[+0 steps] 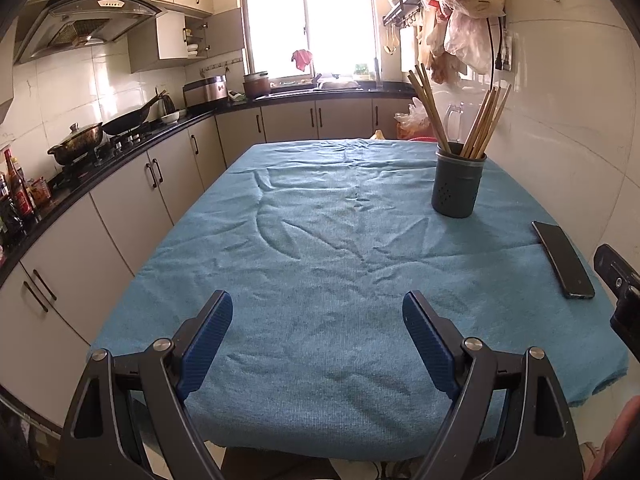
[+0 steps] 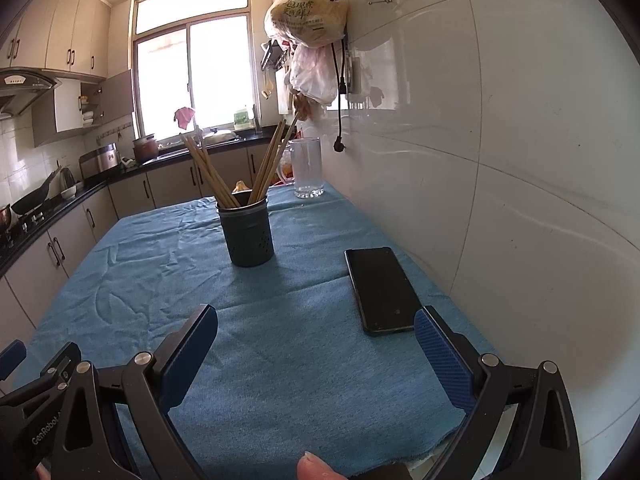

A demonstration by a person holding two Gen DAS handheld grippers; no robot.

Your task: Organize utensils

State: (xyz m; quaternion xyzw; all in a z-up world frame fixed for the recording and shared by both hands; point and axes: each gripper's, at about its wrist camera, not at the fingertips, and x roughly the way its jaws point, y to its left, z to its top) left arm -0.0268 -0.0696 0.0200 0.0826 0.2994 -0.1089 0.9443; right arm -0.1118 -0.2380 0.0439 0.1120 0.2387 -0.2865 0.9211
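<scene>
A dark grey perforated utensil holder (image 1: pixel 458 184) stands on the blue cloth at the far right of the table, with several wooden chopsticks (image 1: pixel 486 120) leaning out of it. It also shows in the right wrist view (image 2: pixel 249 234), with its chopsticks (image 2: pixel 208 174). My left gripper (image 1: pixel 318 312) is open and empty above the near edge of the table. My right gripper (image 2: pixel 316 326) is open and empty, near the front edge, well short of the holder.
A black phone (image 1: pixel 563 258) lies flat on the cloth near the right wall, also seen in the right wrist view (image 2: pixel 380 288). A clear glass jug (image 2: pixel 306 168) stands at the far corner. The blue cloth (image 1: pixel 320 240) covers the table. Kitchen counters run along the left.
</scene>
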